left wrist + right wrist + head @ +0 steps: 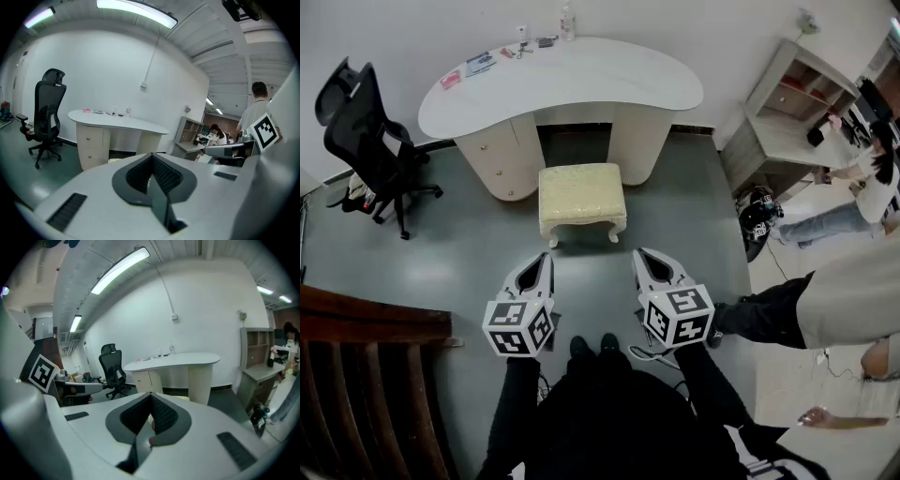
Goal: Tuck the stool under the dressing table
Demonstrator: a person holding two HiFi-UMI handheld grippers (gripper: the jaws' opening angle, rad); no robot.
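**Head view.** The stool (581, 199) stands at centre frame on the grey-green floor (459, 258). It has a cream, padded, roughly square seat and short curved pale legs. It is upright just in front of the knee gap of the dressing desk (609, 80), outside the gap and under no part of the top. The desk has a white kidney-shaped top on two cream pedestals, with a bottle (568, 21) and small items along its upper edge. The left claw (542, 264) and the right claw (645, 262) hang side by side below the stool, well apart from it, tips toward it. A black office chair (370, 141) is at upper left and a shelf unit (787, 112) at upper right. A person in pale clothes is at the right edge.

**Left gripper view.** The ribbed pads meet at centre frame. The left claw is clenched with nothing in it. Only a pale sliver of the stool shows above the claw's body. The desk appears side-on with drawer knobs on its pedestal, a detail the head view lacks. A ceiling lamp (136, 11) runs across the top.

**Right gripper view.** The right claw's pads are likewise pressed together and empty. The desk sits at mid-frame, the chair to its left and the shelf at the right. The stool is again only a pale sliver above the claw.
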